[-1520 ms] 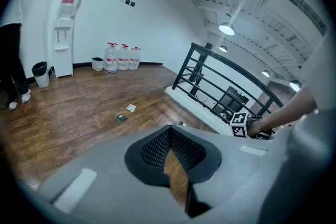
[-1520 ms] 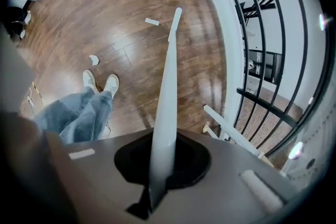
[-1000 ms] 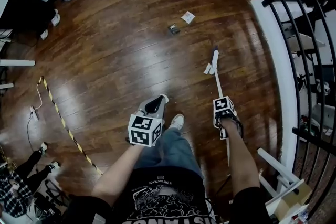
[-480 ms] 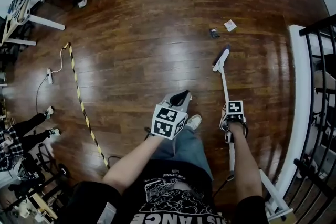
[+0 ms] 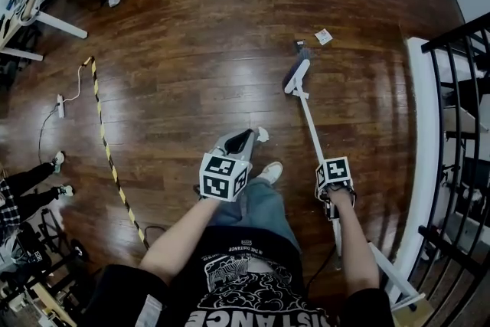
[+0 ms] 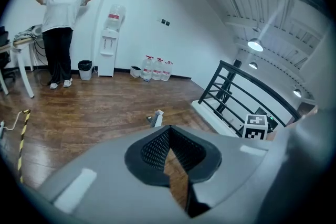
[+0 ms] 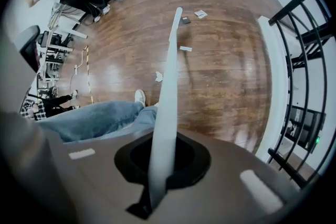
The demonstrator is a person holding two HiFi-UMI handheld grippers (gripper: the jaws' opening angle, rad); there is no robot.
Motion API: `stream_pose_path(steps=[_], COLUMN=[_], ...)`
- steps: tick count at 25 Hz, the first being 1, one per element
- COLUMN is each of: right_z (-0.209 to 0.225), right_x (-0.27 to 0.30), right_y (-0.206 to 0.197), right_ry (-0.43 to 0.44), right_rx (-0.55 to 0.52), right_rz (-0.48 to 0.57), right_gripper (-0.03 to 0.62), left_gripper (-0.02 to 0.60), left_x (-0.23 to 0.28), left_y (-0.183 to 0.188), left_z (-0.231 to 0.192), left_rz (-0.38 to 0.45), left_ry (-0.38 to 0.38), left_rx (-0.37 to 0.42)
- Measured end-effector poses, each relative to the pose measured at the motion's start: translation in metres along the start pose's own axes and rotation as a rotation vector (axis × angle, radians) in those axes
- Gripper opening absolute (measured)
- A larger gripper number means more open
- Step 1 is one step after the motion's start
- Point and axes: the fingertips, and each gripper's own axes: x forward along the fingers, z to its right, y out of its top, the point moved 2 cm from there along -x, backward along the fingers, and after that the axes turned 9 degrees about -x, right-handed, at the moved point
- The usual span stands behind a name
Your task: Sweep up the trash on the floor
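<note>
My right gripper point(image 5: 334, 188) is shut on the white handle of a broom point(image 5: 310, 126), low on the shaft point(image 7: 167, 97). The broom head point(image 5: 297, 75) rests on the wooden floor just short of the trash. That trash is a white scrap point(image 5: 324, 36) and a small dark piece point(image 5: 300, 46), which also show as the white scrap point(image 7: 200, 13) and dark piece point(image 7: 185, 20) past the handle's end. My left gripper point(image 5: 240, 140) hovers by my left knee, its jaws closed with nothing in them point(image 6: 168, 131). Another white scrap point(image 5: 262, 135) lies by my shoe point(image 5: 269, 172).
A black railing point(image 5: 459, 88) and a white ledge point(image 5: 417, 126) border the right side. A yellow-black striped line point(image 5: 103, 134) and a power strip point(image 5: 60, 105) lie at the left. A person point(image 6: 60, 34) stands by a water dispenser point(image 6: 110, 44), with water bottles point(image 6: 156, 68) along the wall.
The broom head has slid forward and left across the floor, closing in on the two pieces of trash. The head view has swung; my left gripper stays shut and empty.
</note>
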Motion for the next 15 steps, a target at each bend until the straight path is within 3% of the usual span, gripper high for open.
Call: stream_pose_path(steps=[5,15], right_z=[-0.053,-0.151], right_x=[0.015,0.057], right_y=[-0.038,-0.107], right_ry=[0.057,0.143], right_rx=[-0.113,-0.281], right_rz=[-0.028,-0.223], right_gripper=[0.0,0.0], left_gripper=[0.005,0.005], left_x=[-0.024,-0.099], left_y=[-0.022,-0.083], left_z=[-0.009,-0.071], left_rz=[0.015,0.025], left_ry=[-0.027,-0.012], left_rx=[-0.021,-0.123])
